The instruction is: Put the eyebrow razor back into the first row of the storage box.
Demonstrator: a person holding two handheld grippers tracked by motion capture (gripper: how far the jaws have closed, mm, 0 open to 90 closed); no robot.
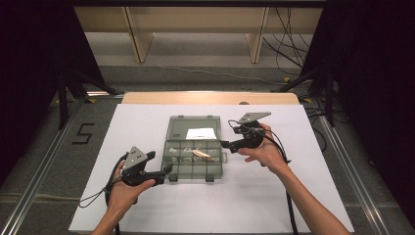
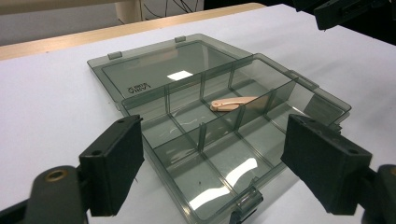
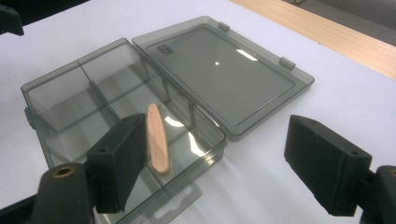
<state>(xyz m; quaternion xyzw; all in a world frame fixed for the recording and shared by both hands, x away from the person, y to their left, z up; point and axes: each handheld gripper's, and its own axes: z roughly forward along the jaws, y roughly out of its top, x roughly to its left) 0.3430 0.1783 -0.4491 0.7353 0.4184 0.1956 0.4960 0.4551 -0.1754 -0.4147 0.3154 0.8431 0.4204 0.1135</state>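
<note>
High view: an open box (image 1: 192,152) lies mid-table, left gripper (image 1: 169,170) at its 8 o'clock, right gripper (image 1: 224,144) at 3 o'clock. Left gripper view: jaws spread, empty; a tan stick (image 2: 231,103) rests in a compartment. Right gripper view: jaws spread, empty; the lid (image 3: 224,70) lies flat at 1 o'clock.

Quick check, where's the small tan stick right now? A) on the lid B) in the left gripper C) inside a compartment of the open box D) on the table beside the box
C: the tan stick lies inside the compartment box, near its hinge side, and both grippers are open and holding nothing.
</note>
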